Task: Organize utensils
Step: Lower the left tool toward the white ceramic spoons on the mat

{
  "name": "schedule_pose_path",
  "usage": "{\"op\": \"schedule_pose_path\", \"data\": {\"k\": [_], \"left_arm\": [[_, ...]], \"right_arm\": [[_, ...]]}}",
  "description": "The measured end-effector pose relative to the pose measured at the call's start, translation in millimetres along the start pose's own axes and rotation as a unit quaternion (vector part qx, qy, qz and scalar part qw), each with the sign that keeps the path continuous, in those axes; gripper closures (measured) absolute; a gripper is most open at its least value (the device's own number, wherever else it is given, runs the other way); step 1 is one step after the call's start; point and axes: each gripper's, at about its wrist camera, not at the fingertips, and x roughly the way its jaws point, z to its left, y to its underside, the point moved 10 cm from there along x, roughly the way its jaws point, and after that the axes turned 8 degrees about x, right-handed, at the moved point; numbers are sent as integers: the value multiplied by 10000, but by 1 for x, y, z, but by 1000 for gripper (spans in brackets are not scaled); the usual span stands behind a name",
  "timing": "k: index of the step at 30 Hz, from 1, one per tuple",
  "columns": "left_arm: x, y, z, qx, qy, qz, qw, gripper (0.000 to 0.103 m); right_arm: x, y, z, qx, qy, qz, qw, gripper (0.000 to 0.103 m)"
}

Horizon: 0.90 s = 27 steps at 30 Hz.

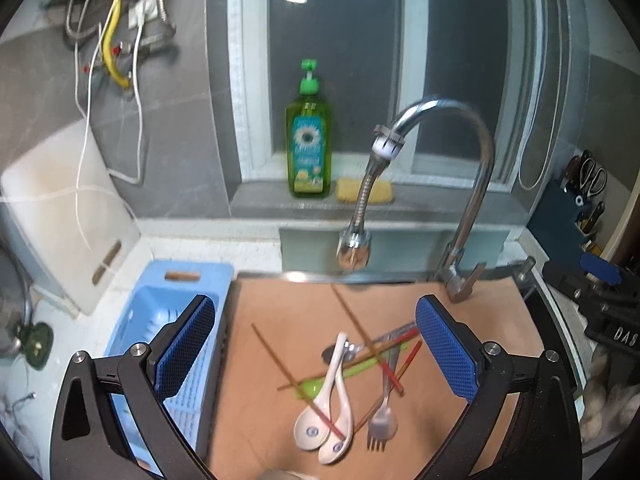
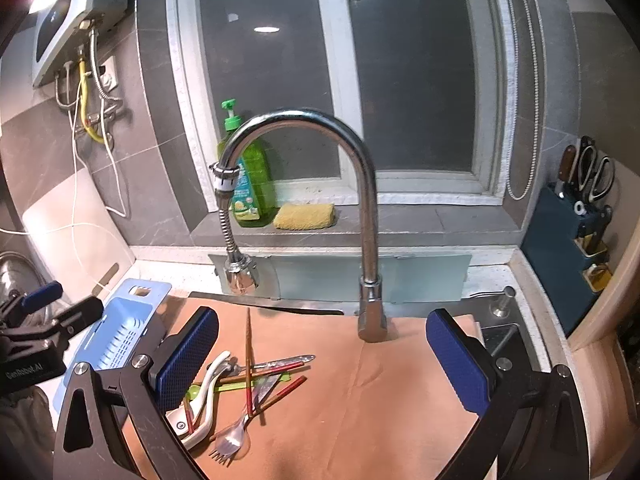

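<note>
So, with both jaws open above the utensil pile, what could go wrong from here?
1. The chopsticks cross over the white spoons and the fork, so lifting one piece may drag others along.
2. The faucet stands close behind the pile and could be bumped on the way to the blue basket.

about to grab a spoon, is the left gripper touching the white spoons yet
Apart. The left wrist view shows the left gripper open, its pads wide to either side of the white spoons, with bare board between.

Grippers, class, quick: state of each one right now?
Left gripper: open, holding nothing, above the utensil pile.
Right gripper: open, holding nothing, over the brown board.
</note>
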Motion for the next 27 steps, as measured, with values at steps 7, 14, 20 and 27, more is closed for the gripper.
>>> {"op": "schedule_pose_path", "data": {"k": [7,14,20,27], "left_arm": [[21,37,20,-314,34,509,9982,2],[44,81,36,-522,172,1091,9925,3],[52,105,39,-828,535,1394,9853,3],[54,136,27,-840,814,1846,9758,3]], "right_arm": [[19,14,3,44,-331,206,9992,0],[56,42,-8,246,-369,843,9954,0],[85,65,-23,444,-288,1364,9892,0],[110,89,-25,947,-721,2030,9719,1]]}}
